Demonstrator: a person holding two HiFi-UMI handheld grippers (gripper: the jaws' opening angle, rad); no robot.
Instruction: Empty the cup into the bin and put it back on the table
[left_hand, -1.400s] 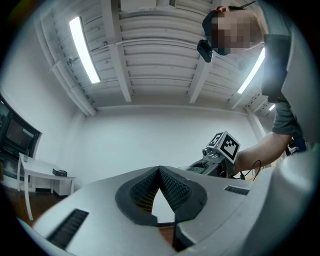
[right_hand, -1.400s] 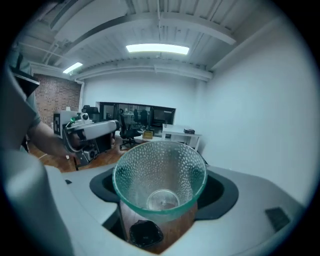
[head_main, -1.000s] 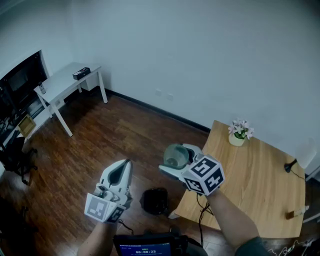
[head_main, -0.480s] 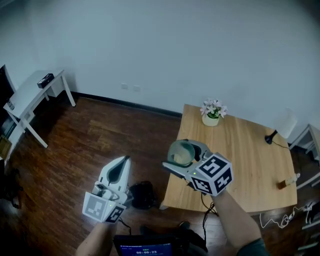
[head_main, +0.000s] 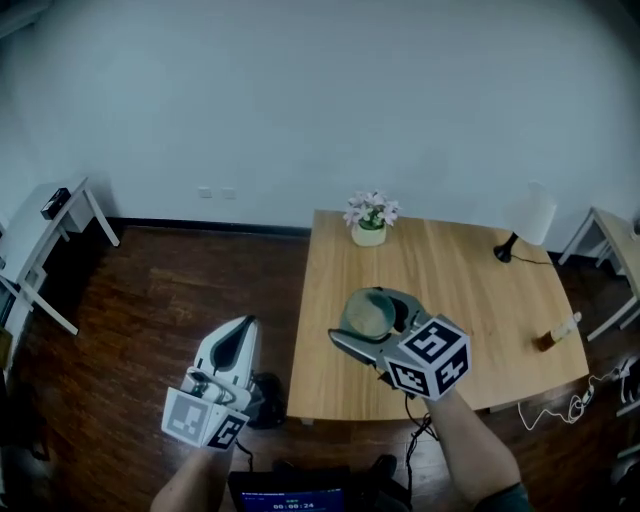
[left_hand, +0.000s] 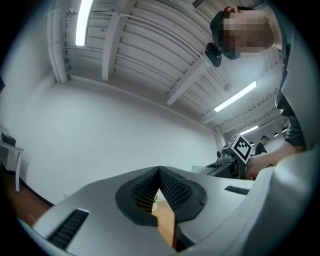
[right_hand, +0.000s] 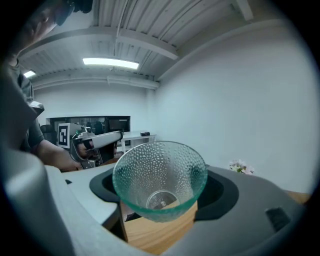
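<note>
A clear, dimpled glass cup (head_main: 365, 312) lies on its side between the jaws of my right gripper (head_main: 375, 322), which is shut on it. In the head view the cup hangs above the near left part of the wooden table (head_main: 470, 280). In the right gripper view the cup (right_hand: 159, 175) shows its open mouth and looks empty. My left gripper (head_main: 247, 326) hovers over the floor left of the table, its jaws together with nothing between them. The black bin (head_main: 266, 393) sits on the floor by the table's near left corner, partly hidden behind the left gripper.
A potted flower (head_main: 369, 218) stands at the table's far left edge, a white lamp (head_main: 526, 216) at the far right, a small bottle (head_main: 557, 332) near the right edge. A white desk (head_main: 45, 222) is far left. Cables (head_main: 575, 402) trail below the table's right corner.
Both grippers have swung to the right across the room. The held cup has gone from over the floor beside the bin to over the table's near left part. Neither grip has changed.
</note>
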